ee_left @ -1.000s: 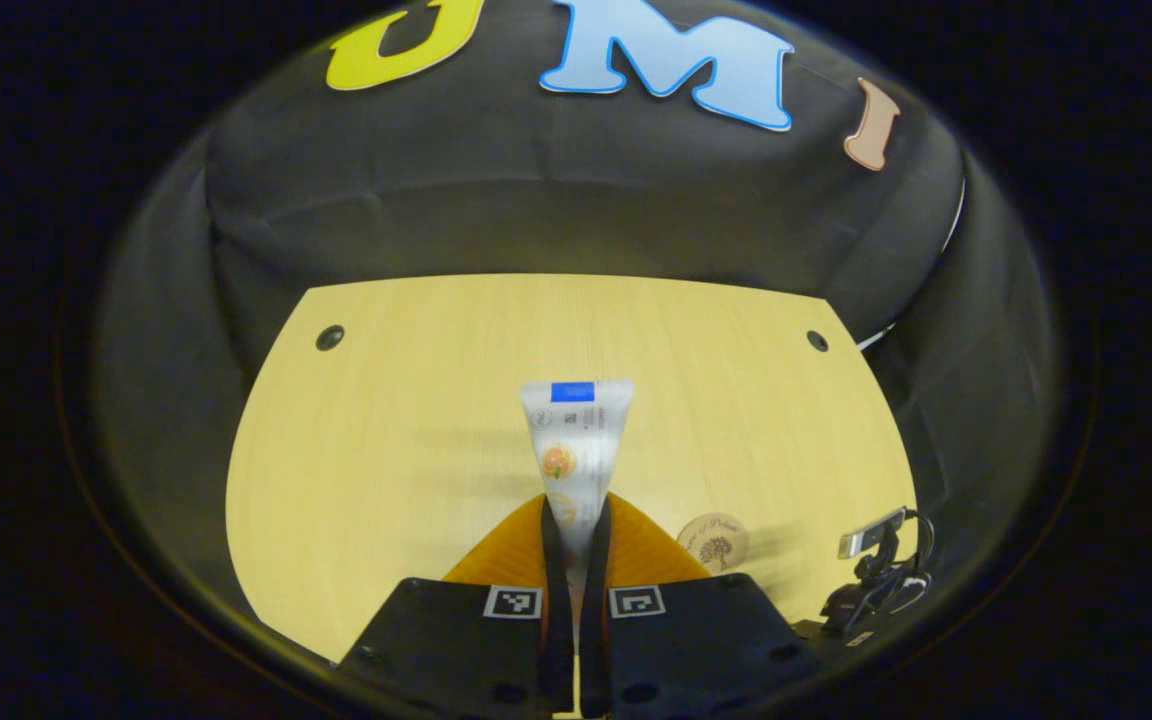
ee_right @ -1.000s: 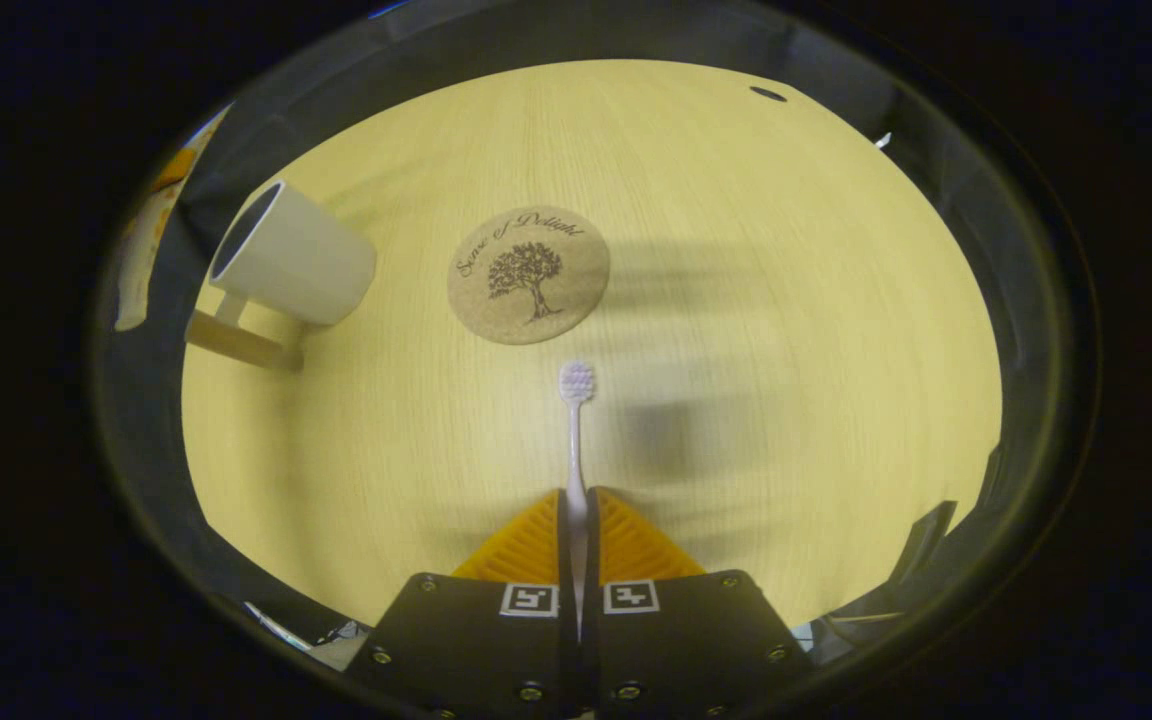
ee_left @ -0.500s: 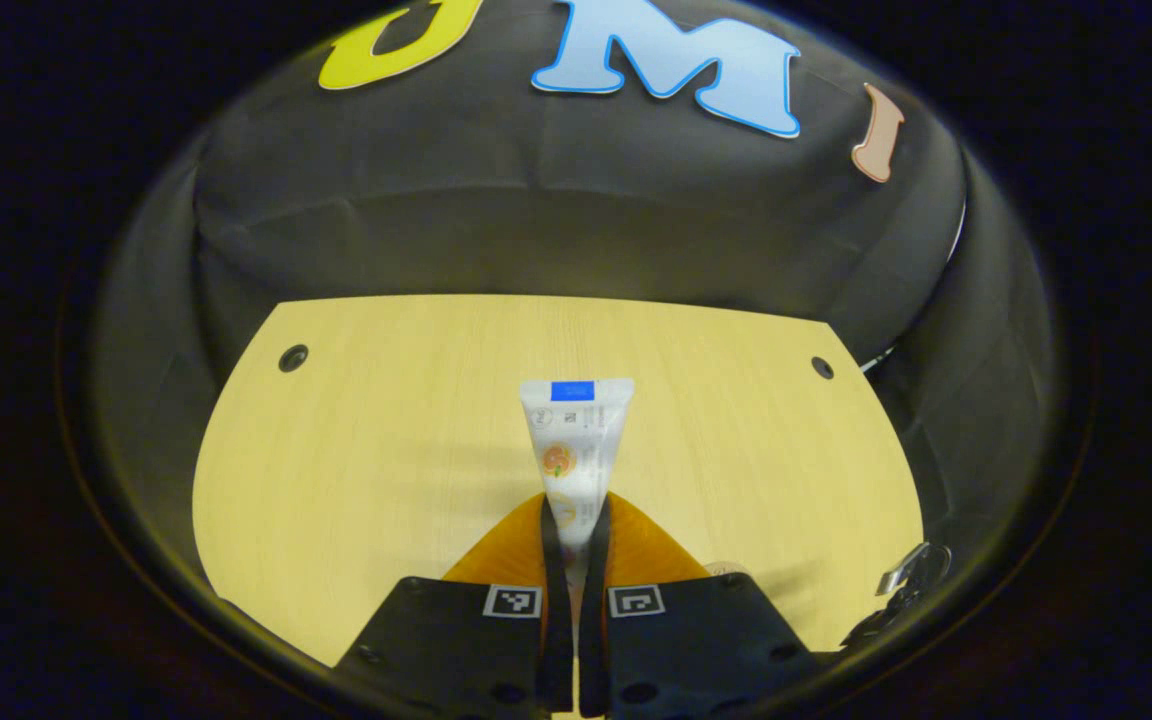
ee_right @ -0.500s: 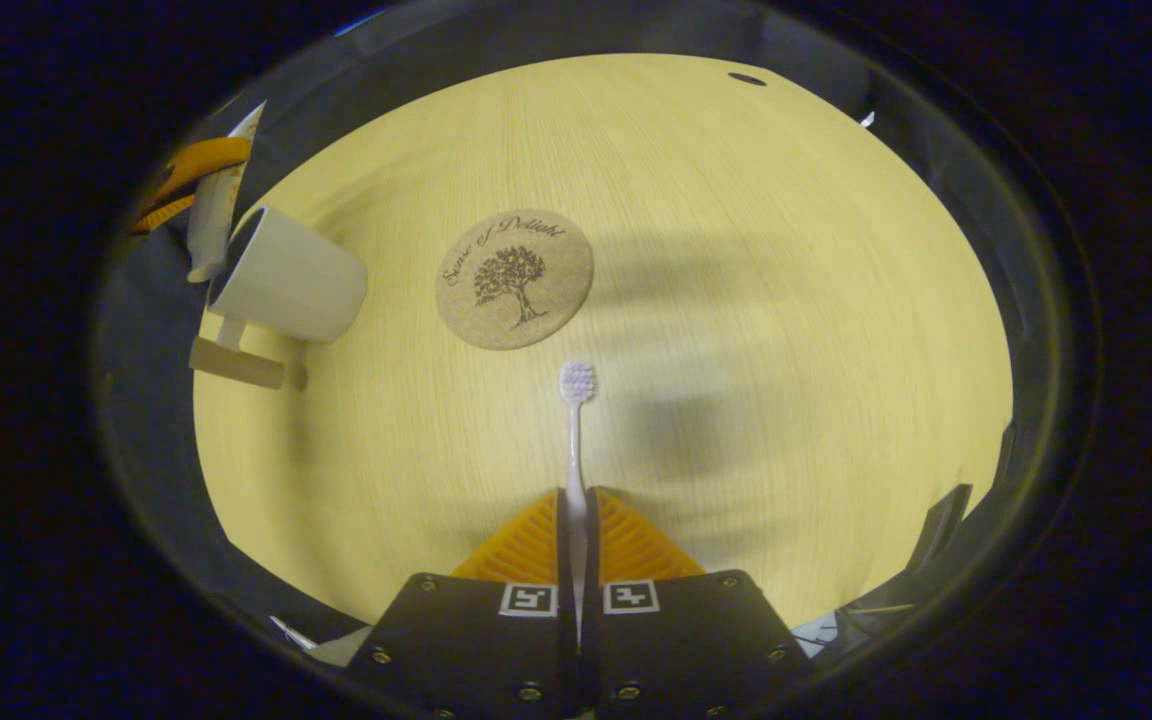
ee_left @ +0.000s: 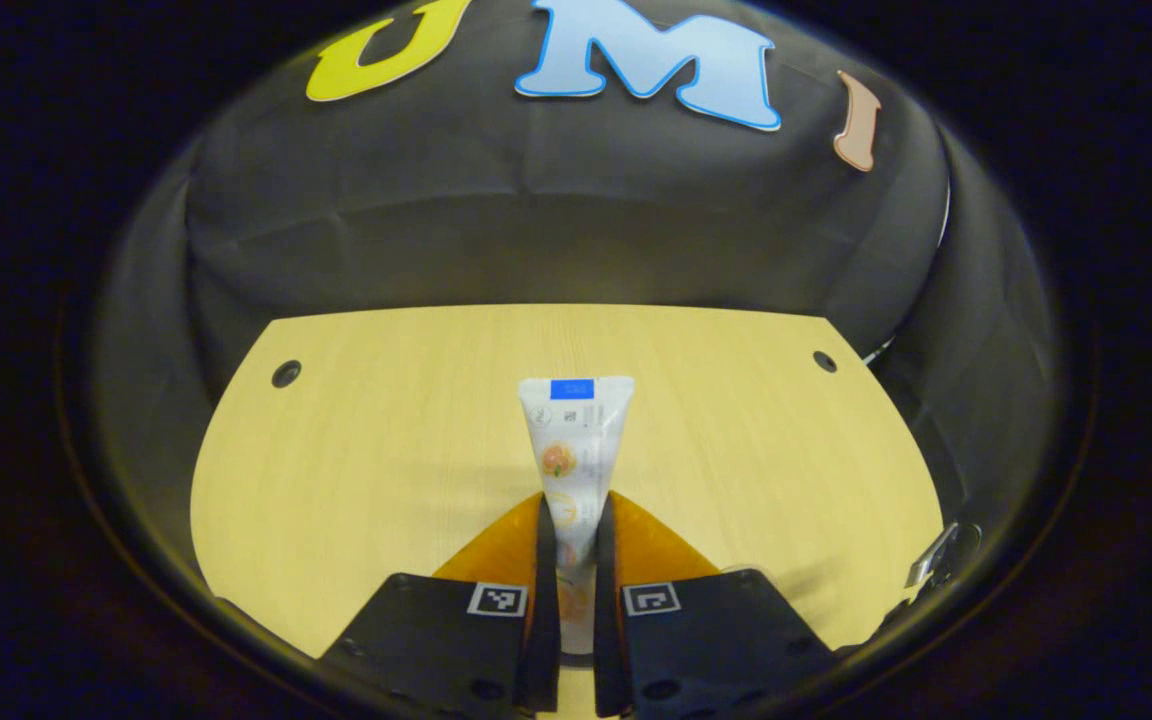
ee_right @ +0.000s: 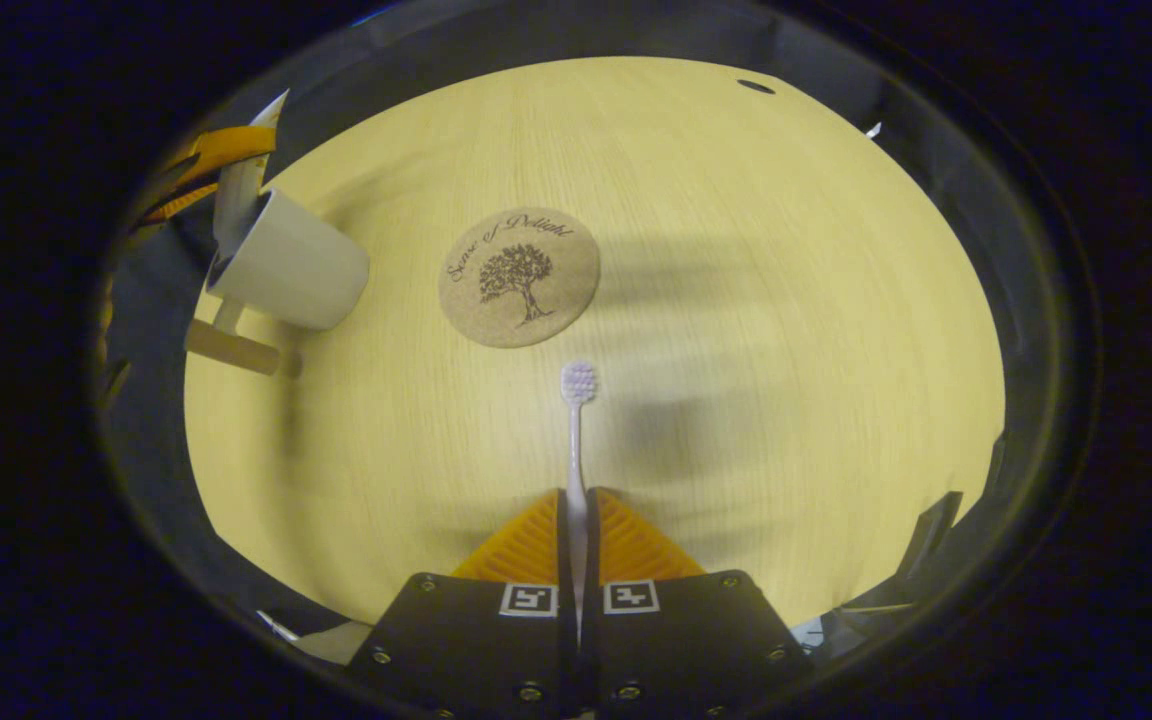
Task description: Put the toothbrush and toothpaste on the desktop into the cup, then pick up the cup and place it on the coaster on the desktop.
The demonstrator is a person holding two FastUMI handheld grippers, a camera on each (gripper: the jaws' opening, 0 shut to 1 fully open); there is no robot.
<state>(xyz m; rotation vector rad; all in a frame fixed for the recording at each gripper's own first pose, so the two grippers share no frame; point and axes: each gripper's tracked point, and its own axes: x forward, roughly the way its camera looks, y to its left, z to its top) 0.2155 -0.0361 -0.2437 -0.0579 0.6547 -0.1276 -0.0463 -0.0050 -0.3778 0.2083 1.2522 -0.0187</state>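
Loading the cup: toothpaste going in, toothbrush waiting.
Bench (ee_right: 736, 300) carries cup (ee_right: 296, 265) beside coaster (ee_right: 519, 277); left gripper (ee_left: 568, 520) pinches toothpaste (ee_left: 572, 440) at its rim, likely releasing next; right gripper (ee_right: 577, 515) pinches toothbrush (ee_right: 576, 420).

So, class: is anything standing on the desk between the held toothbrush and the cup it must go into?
Nothing visible does. In the right gripper view the right gripper holds the toothbrush above the desktop; the cup is far left, the coaster beside that route, and the toothpaste is at the cup's mouth.
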